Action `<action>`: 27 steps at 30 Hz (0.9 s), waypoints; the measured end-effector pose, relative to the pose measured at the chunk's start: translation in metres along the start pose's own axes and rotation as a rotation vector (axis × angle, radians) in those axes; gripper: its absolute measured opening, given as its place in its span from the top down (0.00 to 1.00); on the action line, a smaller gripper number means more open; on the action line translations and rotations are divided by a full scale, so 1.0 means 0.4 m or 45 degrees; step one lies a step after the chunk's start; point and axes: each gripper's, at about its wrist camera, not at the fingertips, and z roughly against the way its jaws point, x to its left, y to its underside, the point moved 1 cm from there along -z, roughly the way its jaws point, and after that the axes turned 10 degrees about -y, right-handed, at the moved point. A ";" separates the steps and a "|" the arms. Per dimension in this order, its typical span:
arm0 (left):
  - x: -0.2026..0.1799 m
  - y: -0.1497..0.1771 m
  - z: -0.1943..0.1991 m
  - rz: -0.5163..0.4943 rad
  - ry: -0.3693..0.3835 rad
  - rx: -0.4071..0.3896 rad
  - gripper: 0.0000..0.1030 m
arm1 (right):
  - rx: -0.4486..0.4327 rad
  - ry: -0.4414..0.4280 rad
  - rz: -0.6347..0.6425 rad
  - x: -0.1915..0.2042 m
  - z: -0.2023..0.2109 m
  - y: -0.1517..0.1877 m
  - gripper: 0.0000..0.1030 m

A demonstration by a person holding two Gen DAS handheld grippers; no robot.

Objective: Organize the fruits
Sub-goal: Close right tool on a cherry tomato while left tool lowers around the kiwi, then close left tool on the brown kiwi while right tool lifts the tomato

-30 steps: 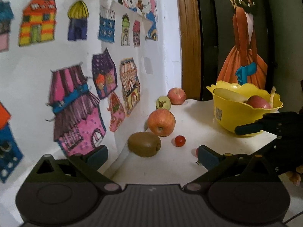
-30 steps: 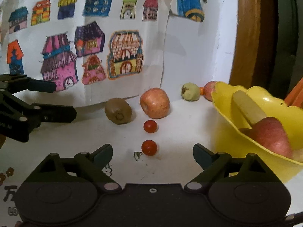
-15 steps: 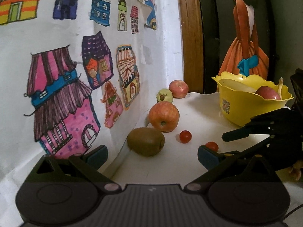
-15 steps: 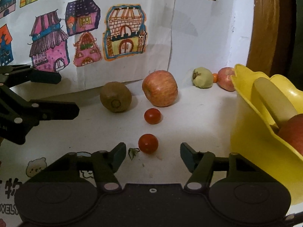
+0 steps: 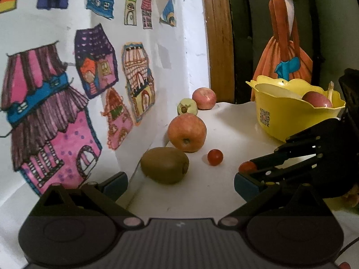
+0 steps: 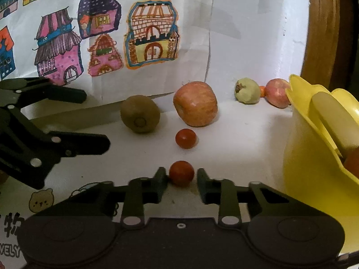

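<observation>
In the right wrist view the right gripper (image 6: pixel 181 179) has its fingers drawn in close on either side of a cherry tomato (image 6: pixel 181 173) on the white table (image 6: pixel 242 139), the left pad touching it and a sliver of gap at the right, so it is not quite clenched on it. A second cherry tomato (image 6: pixel 185 138) lies at 12 o'clock from the first, with a red apple (image 6: pixel 195 103) beyond it and a kiwi (image 6: pixel 140 113) at 11 o'clock. The yellow bowl (image 6: pixel 314 157) stands at 3 o'clock, and the left gripper (image 5: pixel 179 182) hangs spread wide before the kiwi, holding nothing.
</observation>
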 end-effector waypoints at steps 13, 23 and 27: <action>-0.032 -0.027 -0.094 0.247 -0.105 0.104 0.01 | 0.005 0.005 0.022 -0.016 0.049 0.020 0.75; -0.021 -0.038 -0.177 0.473 -0.265 0.182 0.12 | -0.007 -0.002 0.016 -0.024 0.071 0.037 0.75; -0.001 -0.027 -0.205 0.557 -0.277 0.224 0.14 | -0.014 -0.009 0.018 -0.026 0.073 0.038 0.75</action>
